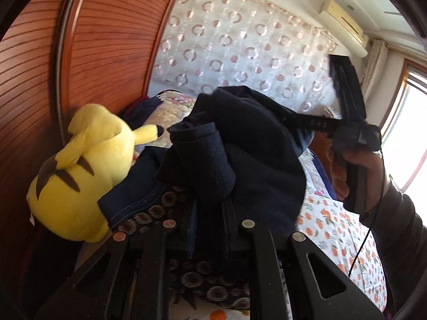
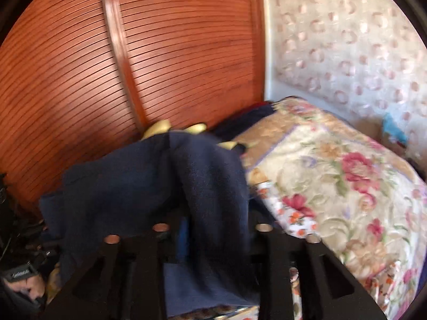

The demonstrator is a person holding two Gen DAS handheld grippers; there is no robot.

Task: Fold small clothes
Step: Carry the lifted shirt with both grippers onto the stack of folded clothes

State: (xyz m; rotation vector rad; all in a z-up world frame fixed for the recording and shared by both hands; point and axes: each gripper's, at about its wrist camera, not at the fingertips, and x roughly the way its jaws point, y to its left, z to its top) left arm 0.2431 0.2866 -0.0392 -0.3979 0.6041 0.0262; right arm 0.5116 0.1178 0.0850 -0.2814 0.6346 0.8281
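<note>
Left wrist view. The left gripper [image 1: 210, 200] stands at the bottom centre, its black fingers drawn close and clamped on a dark navy fleece garment [image 1: 240, 144], which rises bunched in front of the lens above the bed. At right, the right gripper [image 1: 315, 124] appears from the side, its black body held in the person's right hand [image 1: 355, 170]; its tips lie against the garment's upper edge, but whether they press it cannot be told here. A yellow plush toy with brown stripes [image 1: 80, 176] lies at left, against a red-brown slatted wooden wardrobe door [image 1: 106, 40]. A white bedsheet printed with oranges [image 1: 336, 229] covers the bed at lower right. A white wall-mounted air conditioner [image 1: 344, 24] hangs at upper right.

Right wrist view (blurred). The right gripper [image 2: 210, 229] has its black fingers parted, and the navy garment [image 2: 160, 181] drapes over and between them without visible pinching. A cream quilt with pink floral pattern [image 2: 333, 181] lies just right of the garment. The slatted door [image 2: 173, 53] fills the background.
</note>
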